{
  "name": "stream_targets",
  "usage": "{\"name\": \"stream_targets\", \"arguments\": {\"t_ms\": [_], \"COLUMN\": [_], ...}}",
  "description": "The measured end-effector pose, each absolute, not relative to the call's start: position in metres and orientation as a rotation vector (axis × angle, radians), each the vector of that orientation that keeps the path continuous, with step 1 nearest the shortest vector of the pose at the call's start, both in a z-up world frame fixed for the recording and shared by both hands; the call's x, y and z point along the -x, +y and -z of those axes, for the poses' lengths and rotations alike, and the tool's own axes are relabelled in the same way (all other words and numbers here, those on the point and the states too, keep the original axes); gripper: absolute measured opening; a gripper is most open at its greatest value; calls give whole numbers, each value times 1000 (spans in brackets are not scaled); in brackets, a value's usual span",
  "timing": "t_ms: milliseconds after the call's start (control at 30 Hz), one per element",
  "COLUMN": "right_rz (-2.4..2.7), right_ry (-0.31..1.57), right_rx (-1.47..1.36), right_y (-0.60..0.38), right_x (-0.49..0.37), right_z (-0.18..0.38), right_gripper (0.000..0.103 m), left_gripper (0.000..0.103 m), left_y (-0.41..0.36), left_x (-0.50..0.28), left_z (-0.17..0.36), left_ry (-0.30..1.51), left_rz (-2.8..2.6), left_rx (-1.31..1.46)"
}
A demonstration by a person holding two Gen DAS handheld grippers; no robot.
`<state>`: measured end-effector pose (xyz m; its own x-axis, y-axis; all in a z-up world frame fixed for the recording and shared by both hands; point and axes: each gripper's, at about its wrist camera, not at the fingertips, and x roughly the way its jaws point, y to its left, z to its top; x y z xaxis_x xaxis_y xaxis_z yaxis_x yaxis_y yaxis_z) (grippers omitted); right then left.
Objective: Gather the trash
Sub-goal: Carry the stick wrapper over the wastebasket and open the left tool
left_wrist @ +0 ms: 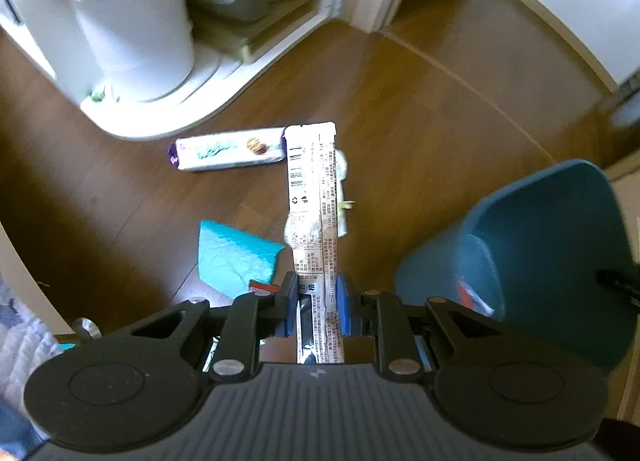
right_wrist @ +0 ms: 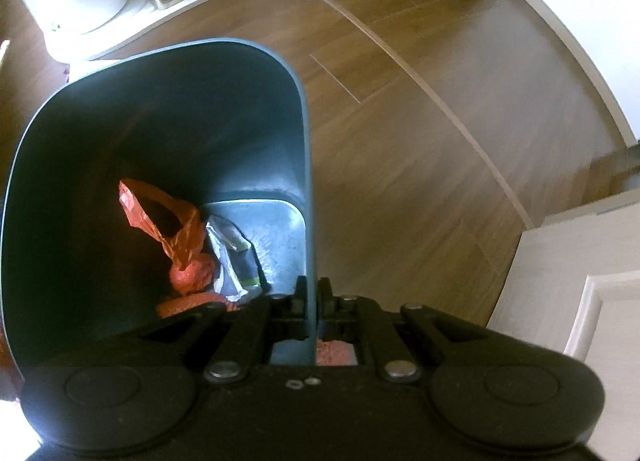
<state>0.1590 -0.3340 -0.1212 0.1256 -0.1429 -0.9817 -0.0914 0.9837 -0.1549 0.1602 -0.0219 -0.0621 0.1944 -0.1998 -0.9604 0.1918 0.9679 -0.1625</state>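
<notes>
Wrapper (left_wrist: 314, 197), a long flat printed packet, runs lengthwise from lower centre to mid-frame, free end pointing up-frame. Left gripper (left_wrist: 318, 307) is clamped on its lower end between blue pads (left_wrist: 343, 303). On the wood floor (left_wrist: 420, 109) lie a white packet (left_wrist: 228, 149) at centre left and a teal cloth (left_wrist: 236, 257). Right gripper (right_wrist: 313, 297) pinches the right wall of the smooth blue bin (right_wrist: 168, 109), which contains a crumpled orange bag (right_wrist: 176, 229) and foil (right_wrist: 236, 257).

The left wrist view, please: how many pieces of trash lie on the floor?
2: a white biscuit pack by the white base, a teal packet nearer the left tool. Others may be hidden.
</notes>
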Motion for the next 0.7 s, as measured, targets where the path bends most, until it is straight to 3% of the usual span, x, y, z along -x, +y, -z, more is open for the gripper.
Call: {"name": "stream_targets", "arguments": {"t_ms": [233,700], "right_rz": [41,17], "right_ry": [1440,1423], "right_rx": [179,166], "right_y": [-335,-338], "right_x": [-157,-156], "right_z": [123,118], "right_gripper": [3,5], "left_gripper": [19,19], "left_y": [-77,-163], "left_x": [-137,-109], "left_z": [22,65], "left_ry": [1314,1381], "left_rz": [443,617], "left_rx": [16,-72]}}
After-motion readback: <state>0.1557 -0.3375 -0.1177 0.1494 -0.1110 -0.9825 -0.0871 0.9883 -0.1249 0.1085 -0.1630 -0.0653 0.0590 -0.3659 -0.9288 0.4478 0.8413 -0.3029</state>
